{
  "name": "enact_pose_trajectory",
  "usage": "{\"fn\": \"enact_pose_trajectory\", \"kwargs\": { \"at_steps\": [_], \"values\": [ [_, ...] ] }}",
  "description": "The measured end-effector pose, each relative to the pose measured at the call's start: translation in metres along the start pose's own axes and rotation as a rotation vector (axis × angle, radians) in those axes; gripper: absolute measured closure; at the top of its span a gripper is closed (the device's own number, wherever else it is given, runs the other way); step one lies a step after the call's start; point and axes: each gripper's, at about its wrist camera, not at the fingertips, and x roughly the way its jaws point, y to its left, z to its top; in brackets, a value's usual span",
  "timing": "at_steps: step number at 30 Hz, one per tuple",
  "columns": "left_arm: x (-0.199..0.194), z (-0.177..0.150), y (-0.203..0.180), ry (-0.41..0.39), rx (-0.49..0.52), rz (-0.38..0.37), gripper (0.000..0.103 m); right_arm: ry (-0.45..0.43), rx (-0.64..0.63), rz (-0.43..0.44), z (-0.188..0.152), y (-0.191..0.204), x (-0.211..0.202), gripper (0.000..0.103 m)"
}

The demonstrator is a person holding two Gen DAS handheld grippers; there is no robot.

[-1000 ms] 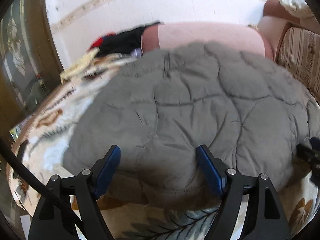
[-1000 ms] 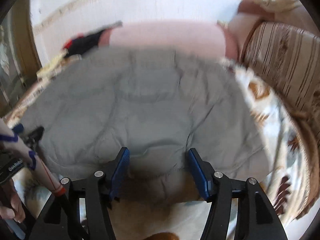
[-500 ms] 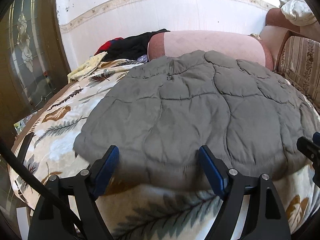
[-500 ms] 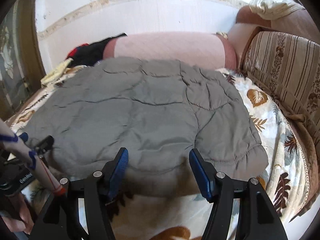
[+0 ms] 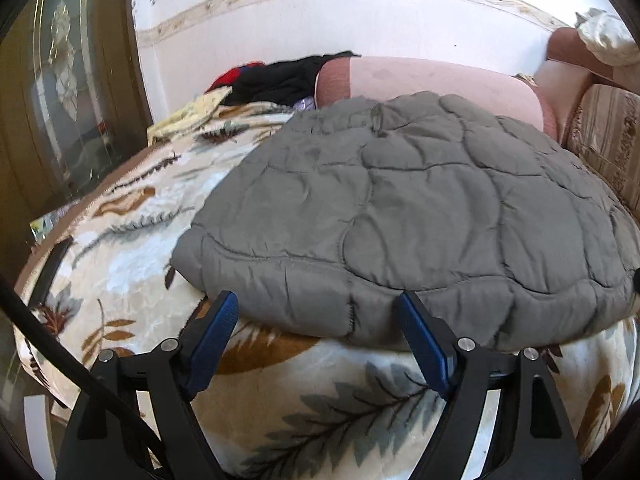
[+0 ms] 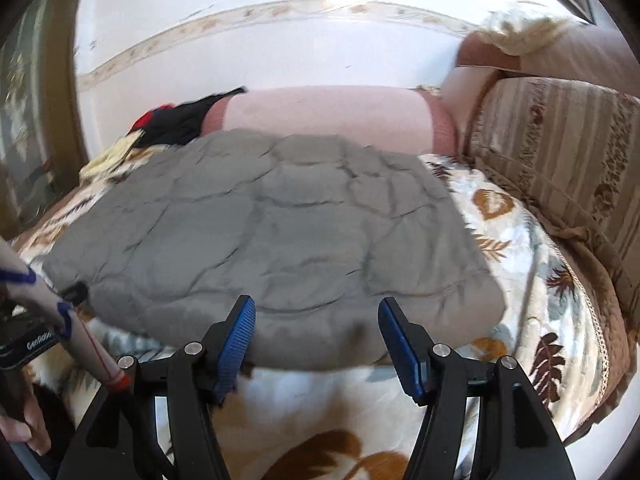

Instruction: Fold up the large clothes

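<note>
A grey quilted blanket [image 5: 420, 208] lies folded flat on the leaf-patterned bed cover [image 5: 132, 264]; it also shows in the right wrist view [image 6: 260, 232]. My left gripper [image 5: 318, 312] is open and empty, its blue pads either side of the blanket's near edge, left of middle. My right gripper [image 6: 316, 320] is open and empty, just in front of the near edge toward the blanket's right corner [image 6: 492, 300]. The left gripper's body and the hand holding it [image 6: 28, 344] show at the right view's left edge.
A pink bolster [image 5: 432, 80] lies across the far side against the white wall. Dark and red clothes [image 5: 276, 80] and a yellow cloth [image 5: 188, 116] are heaped at the far left. A striped sofa back [image 6: 560, 160] runs along the right. A glass-panelled door [image 5: 68, 92] stands left.
Both open grippers have pulled back from over the blanket to its near edge and dropped lower. The blanket lies still.
</note>
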Motion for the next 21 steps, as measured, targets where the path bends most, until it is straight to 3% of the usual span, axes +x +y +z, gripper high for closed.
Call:
{"fn": "enact_pose_trajectory", "kwargs": {
  "at_steps": [3, 10, 21],
  "values": [
    [0.006, 0.0, 0.001, 0.01, -0.01, -0.009, 0.022, 0.005, 0.041, -0.032, 0.001, -0.013, 0.004, 0.034],
    [0.018, 0.0, -0.004, 0.022, -0.01, -0.009, 0.02, 0.09, 0.145, -0.021, -0.003, -0.026, 0.03, 0.034],
    [0.028, -0.001, -0.001, 0.038, -0.035, -0.016, 0.014, 0.126, 0.077, -0.074, -0.008, -0.014, 0.045, 0.027]
  ]
}}
